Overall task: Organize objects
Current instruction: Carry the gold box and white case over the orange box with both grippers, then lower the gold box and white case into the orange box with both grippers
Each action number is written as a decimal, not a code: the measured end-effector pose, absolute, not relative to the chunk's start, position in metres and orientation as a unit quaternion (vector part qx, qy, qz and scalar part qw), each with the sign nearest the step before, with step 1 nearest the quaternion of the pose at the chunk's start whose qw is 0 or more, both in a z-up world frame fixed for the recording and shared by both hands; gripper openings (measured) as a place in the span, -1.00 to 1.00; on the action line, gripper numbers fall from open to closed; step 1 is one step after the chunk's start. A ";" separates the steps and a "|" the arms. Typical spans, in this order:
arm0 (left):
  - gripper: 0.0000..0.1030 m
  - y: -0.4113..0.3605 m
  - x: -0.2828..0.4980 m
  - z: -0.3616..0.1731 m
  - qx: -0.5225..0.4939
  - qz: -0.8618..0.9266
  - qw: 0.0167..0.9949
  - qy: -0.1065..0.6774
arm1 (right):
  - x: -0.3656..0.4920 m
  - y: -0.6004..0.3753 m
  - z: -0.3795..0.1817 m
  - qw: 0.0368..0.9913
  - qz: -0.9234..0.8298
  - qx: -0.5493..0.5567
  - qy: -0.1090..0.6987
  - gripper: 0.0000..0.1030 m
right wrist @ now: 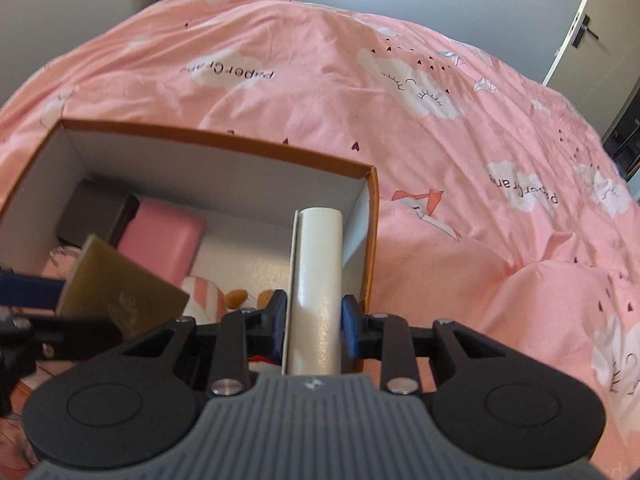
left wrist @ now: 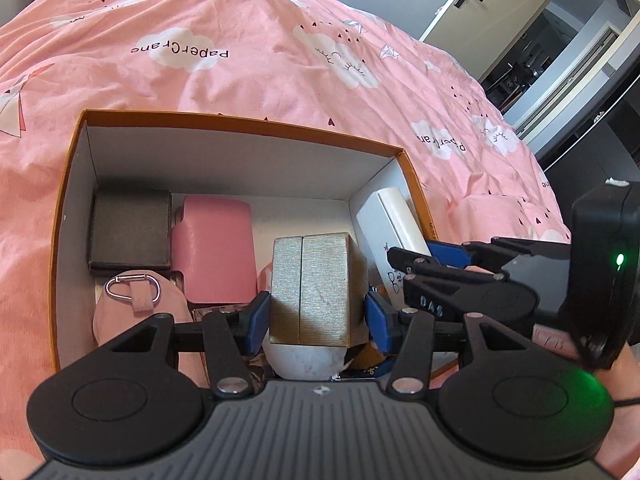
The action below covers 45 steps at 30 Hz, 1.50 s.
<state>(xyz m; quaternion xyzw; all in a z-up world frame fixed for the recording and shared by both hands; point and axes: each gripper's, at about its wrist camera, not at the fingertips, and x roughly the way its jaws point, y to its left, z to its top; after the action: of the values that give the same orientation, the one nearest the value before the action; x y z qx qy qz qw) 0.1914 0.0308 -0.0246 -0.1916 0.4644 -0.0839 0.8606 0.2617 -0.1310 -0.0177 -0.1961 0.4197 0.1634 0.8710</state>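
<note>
An orange cardboard box [left wrist: 240, 118] with white inner walls lies on the pink bed. My left gripper [left wrist: 316, 316] is shut on a silver-gold textured box [left wrist: 310, 280] and holds it over the orange box's near side. My right gripper [right wrist: 314, 320] is shut on a white case [right wrist: 318, 280], which stands against the orange box's right inner wall [right wrist: 358, 220]. The white case [left wrist: 392, 220] and the right gripper [left wrist: 424, 268] also show in the left wrist view. The silver-gold box [right wrist: 120, 288] shows at the left of the right wrist view.
Inside the orange box lie a black square box [left wrist: 130, 230], a pink case [left wrist: 216, 248], a pink pouch with a metal carabiner [left wrist: 132, 288] and a white-and-striped soft thing [right wrist: 204, 292]. The pink duvet [left wrist: 280, 60] surrounds the box. A door [left wrist: 480, 8] stands at the far right.
</note>
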 end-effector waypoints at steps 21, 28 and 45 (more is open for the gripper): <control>0.13 0.033 0.198 -0.034 -0.194 -0.082 0.854 0.475 | 0.274 -0.117 -0.029 0.823 0.173 -0.273 0.467 -0.35; 0.13 0.034 0.199 -0.034 -0.193 -0.083 0.854 0.475 | 0.265 -0.119 -0.018 0.788 0.210 -0.317 0.484 -0.34; 0.10 0.034 0.199 -0.033 -0.192 -0.086 0.856 0.473 | 0.272 -0.109 -0.041 0.706 0.244 -0.371 0.552 -0.52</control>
<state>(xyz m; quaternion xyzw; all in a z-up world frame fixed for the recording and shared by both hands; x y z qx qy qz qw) 0.1990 0.0340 -0.0328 -0.1918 0.4727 -0.0861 0.8558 0.2724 -0.1088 -0.0412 -0.3714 0.5516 0.2440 0.7059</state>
